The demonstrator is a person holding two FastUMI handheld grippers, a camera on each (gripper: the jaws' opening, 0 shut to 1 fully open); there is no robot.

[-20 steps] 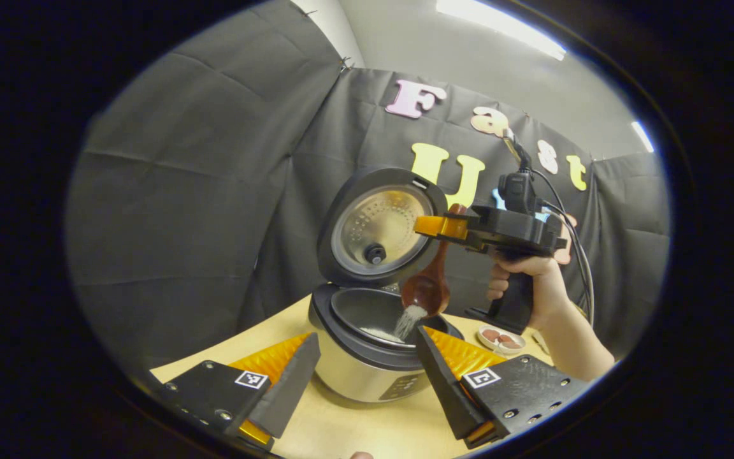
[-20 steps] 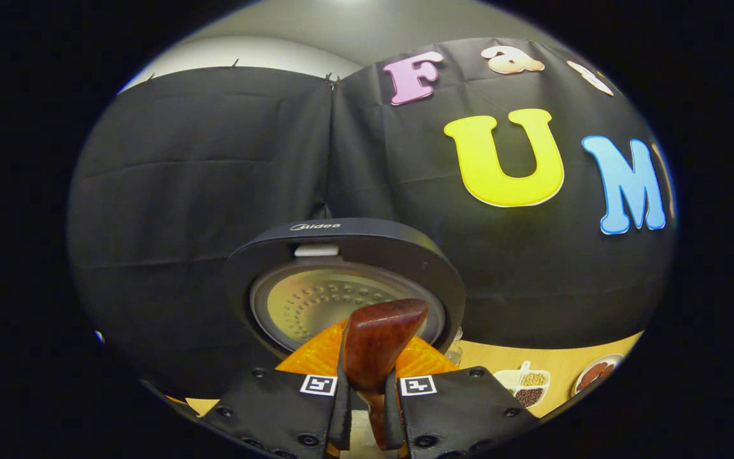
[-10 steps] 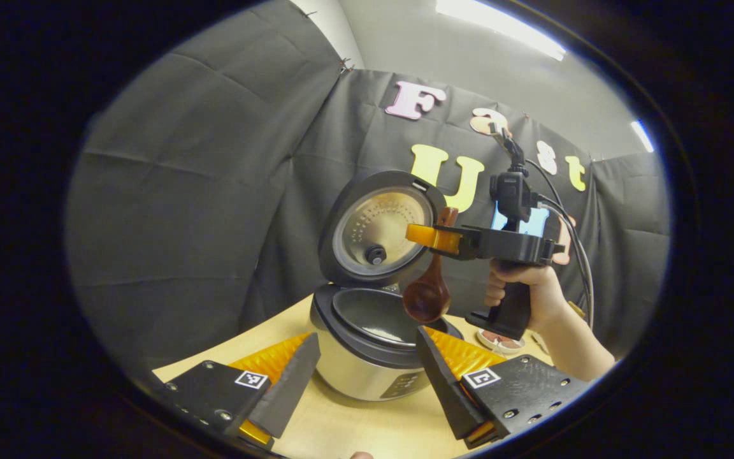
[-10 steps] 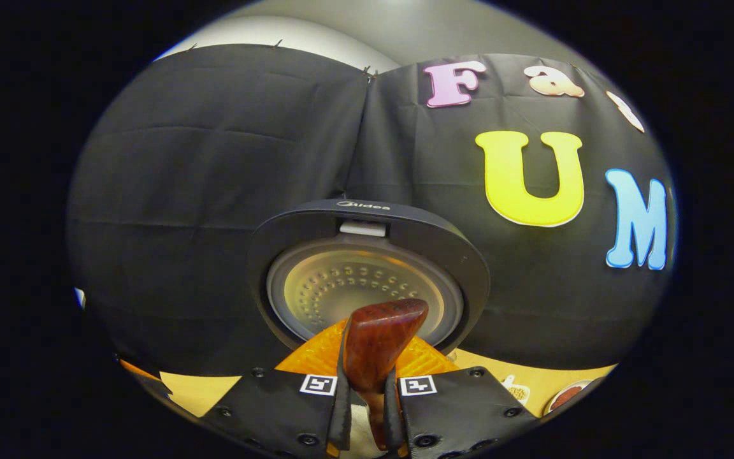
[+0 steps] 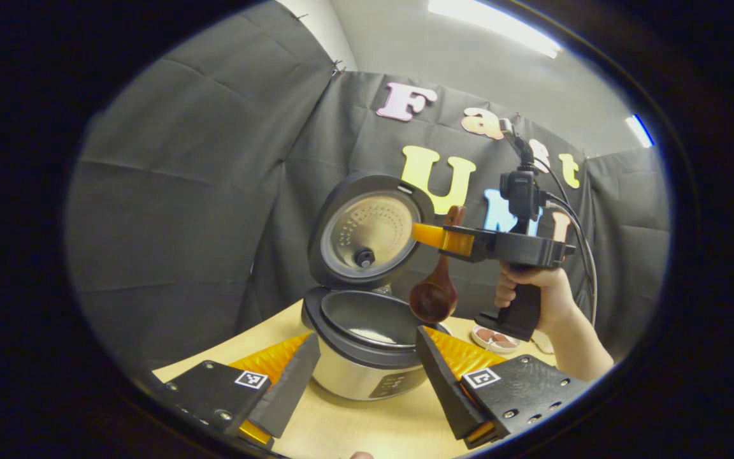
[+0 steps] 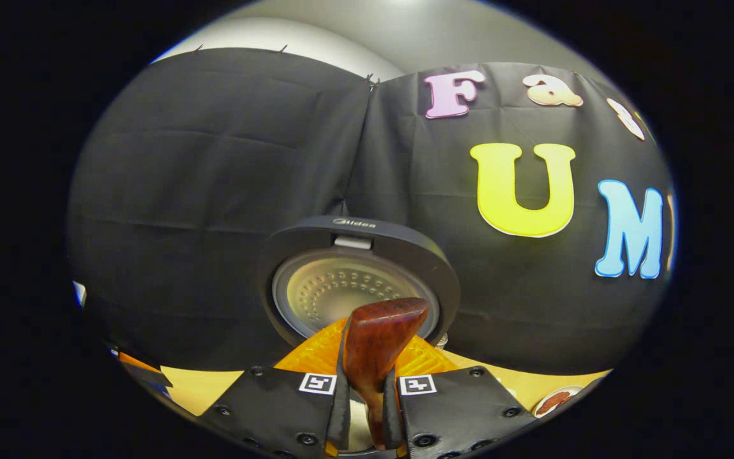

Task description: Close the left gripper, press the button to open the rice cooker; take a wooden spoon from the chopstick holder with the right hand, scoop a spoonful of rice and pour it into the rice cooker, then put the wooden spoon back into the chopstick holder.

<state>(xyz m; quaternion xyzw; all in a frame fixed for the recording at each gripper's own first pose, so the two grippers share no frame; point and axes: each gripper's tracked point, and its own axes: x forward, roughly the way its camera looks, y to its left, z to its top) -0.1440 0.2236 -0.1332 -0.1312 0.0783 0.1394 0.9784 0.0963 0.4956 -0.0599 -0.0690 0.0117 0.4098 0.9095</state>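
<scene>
Left gripper view and right gripper view, with the silver, round rice cooker with a dark rim (image 5: 367,357) as landmark.

Change. 1 second earlier a white stream of rice fell from the spoon bowl into the inner pot; half a second earlier the stream had stopped. Now the dark brown wooden spoon (image 5: 436,290) has drawn away to the side of the pot opening nearer the holding hand, its bowl empty, and a pale patch of rice (image 5: 372,334) lies on the pot floor. By this reading, the pour is done and only the return of the spoon to the chopstick holder is left.

Grip. The right gripper (image 5: 438,236) is clenched on the spoon's upper handle; in the right gripper view both fingers (image 6: 339,408) press the reddish handle end (image 6: 376,347) between them. A hand (image 5: 532,290) holds this gripper beside the cooker. The left gripper (image 5: 367,373) stands released, its 2 fingers spread wide in front of the cooker body and grasping nothing.

Orientation. The spoon's long axis runs near vertical: handle up, bowl down, hanging just above rim height beside the cooker.

The round black lid with a perforated metal inner plate (image 5: 367,233) stands raised behind the pot, so the cooker is already open on the pale wooden table (image 5: 367,427).
</scene>
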